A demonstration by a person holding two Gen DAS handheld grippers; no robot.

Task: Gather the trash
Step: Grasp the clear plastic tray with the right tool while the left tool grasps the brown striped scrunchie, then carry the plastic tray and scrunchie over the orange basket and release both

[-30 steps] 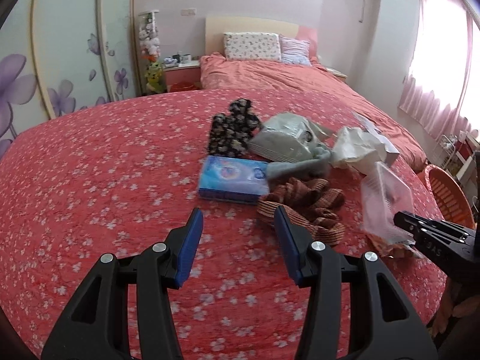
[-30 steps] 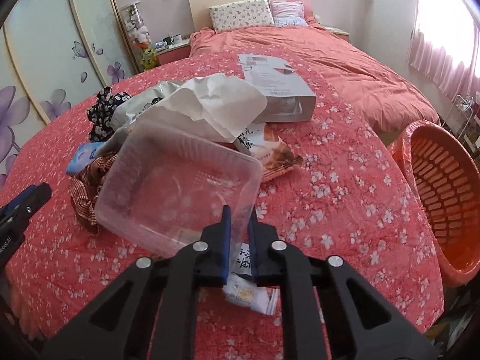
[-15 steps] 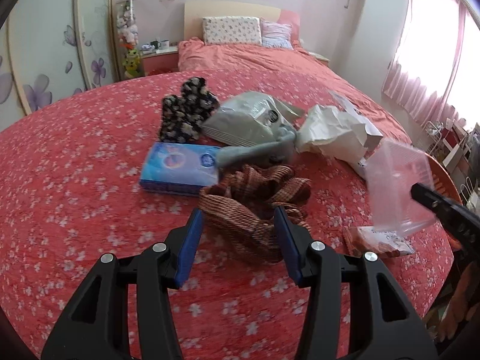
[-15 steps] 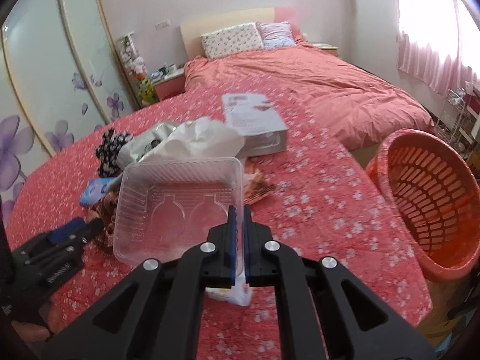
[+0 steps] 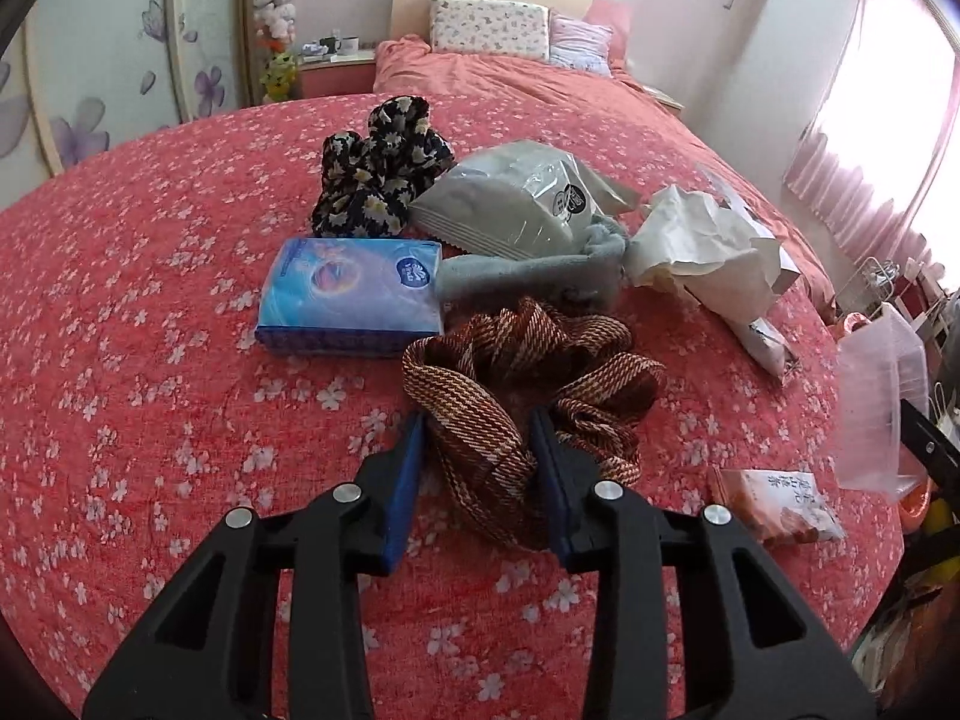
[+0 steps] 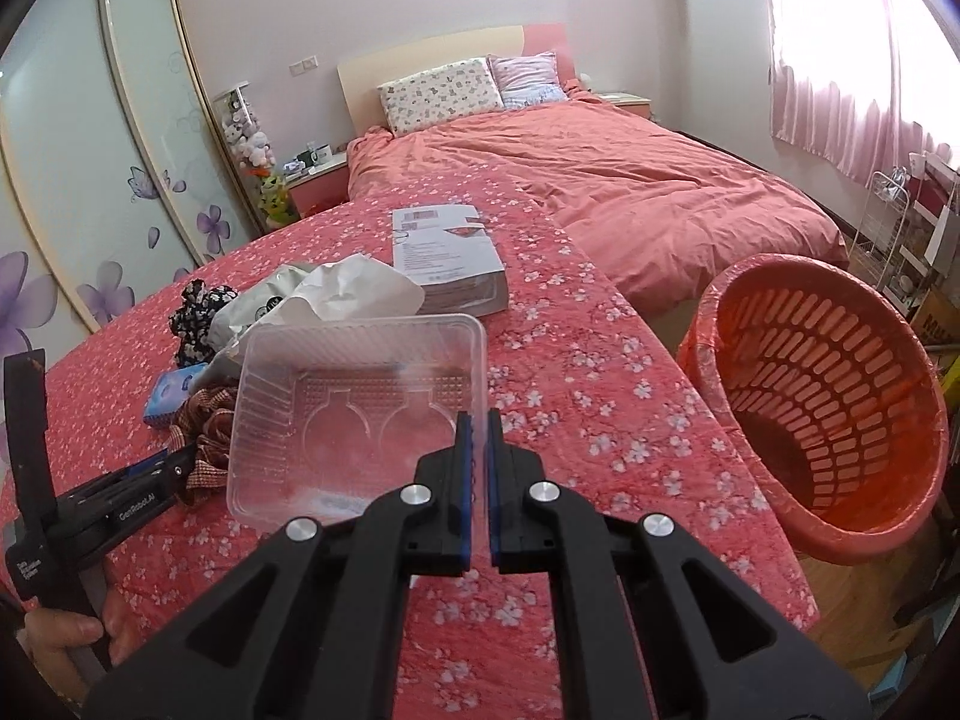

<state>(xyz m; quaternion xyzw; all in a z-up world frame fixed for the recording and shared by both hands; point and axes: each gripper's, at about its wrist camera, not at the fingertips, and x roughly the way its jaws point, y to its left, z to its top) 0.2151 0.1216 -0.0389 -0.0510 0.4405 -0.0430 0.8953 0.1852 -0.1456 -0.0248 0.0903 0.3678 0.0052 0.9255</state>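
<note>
Spanning both views, the floral red bedspread point(image 5: 150, 330) carries the litter; an orange basket point(image 6: 822, 396) stands beside it. Right gripper point(image 6: 478, 420) pinches a clear plastic tray point(image 6: 360, 396) aloft. Left gripper point(image 5: 478, 420), closing, straddles a brown woven scrunchie point(image 5: 528, 372).

Left gripper point(image 5: 478, 429) jaws closing; right gripper point(image 6: 478, 429) jaws clamped

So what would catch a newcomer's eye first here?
Probably the clear plastic tray held up off the flowered red cover by the right hand-held gripper, with the orange basket beside the table. Then the brown woven cloth between the left hand-held gripper's closing jaws.
</note>
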